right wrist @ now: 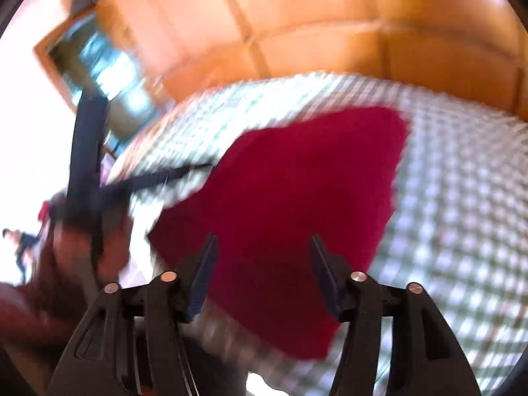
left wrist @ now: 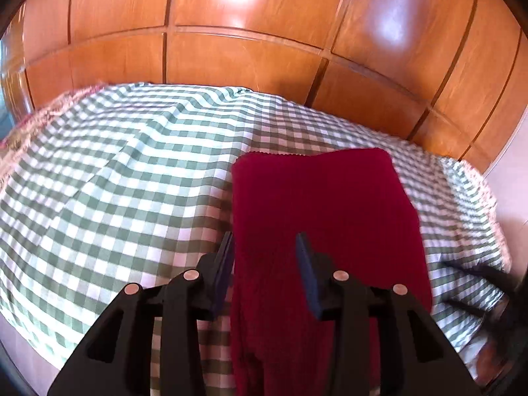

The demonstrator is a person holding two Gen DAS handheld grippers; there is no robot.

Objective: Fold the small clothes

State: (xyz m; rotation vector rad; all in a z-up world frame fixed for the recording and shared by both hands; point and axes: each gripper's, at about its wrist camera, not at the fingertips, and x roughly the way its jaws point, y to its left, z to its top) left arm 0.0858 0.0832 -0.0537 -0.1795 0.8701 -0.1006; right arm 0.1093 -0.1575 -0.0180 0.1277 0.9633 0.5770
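A dark red garment (left wrist: 323, 211) lies folded into a tall rectangle on a green-and-white checked cloth (left wrist: 132, 171). My left gripper (left wrist: 264, 244) hovers over its near left part with the jaws apart. The left pad is by the garment's left edge and the fabric shows flat between the fingers, not pinched. In the blurred right wrist view the same red garment (right wrist: 297, 191) fills the middle. My right gripper (right wrist: 264, 241) hangs open above its near edge with nothing gripped. To the left there, a hand (right wrist: 82, 247) holds the dark left gripper (right wrist: 87, 151).
Glossy wooden panels (left wrist: 250, 49) rise right behind the checked cloth. The cloth's lacy border (left wrist: 33, 122) drops off at the far left and its right edge (left wrist: 488, 204) falls away too. A dark blurred shape (left wrist: 491, 280) sits at the right. A framed glass pane (right wrist: 109, 76) stands at upper left.
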